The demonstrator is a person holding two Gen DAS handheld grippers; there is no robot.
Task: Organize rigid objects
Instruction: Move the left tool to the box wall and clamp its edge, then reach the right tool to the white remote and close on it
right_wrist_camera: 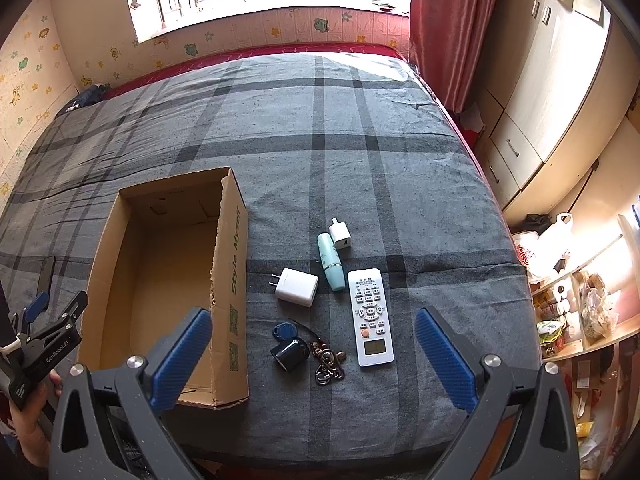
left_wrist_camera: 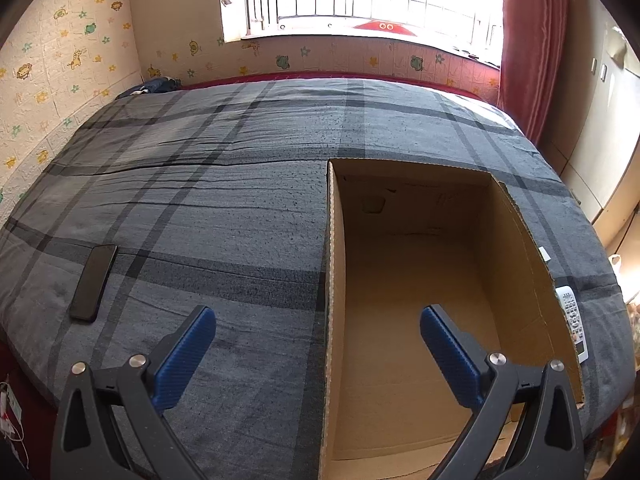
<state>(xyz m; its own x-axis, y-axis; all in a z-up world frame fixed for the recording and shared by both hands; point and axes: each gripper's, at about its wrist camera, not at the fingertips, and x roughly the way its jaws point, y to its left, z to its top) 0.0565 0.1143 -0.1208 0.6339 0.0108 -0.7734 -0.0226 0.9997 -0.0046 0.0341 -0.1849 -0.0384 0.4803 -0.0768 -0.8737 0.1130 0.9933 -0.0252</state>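
Note:
An open, empty cardboard box (right_wrist_camera: 234, 272) stands on the grey plaid bed; it also shows in the left wrist view (left_wrist_camera: 336, 280). Right of it lie a white remote (right_wrist_camera: 370, 316), a large white charger (right_wrist_camera: 297, 287), a small white charger (right_wrist_camera: 340, 234), a teal tube (right_wrist_camera: 331, 262), a dark blue adapter (right_wrist_camera: 289, 353), a blue key fob (right_wrist_camera: 284, 330) and a key ring (right_wrist_camera: 328, 364). A black phone (left_wrist_camera: 93, 282) lies left of the box. My right gripper (right_wrist_camera: 312, 344) is open above the small items. My left gripper (left_wrist_camera: 318, 340) is open over the box's left wall.
The bed's front edge is just below both grippers. A red curtain (right_wrist_camera: 444, 28), a wardrobe (right_wrist_camera: 552, 92) and cluttered shelves (right_wrist_camera: 580, 312) stand to the right of the bed. A window and papered wall are at the back. The remote's end shows past the box (left_wrist_camera: 574, 320).

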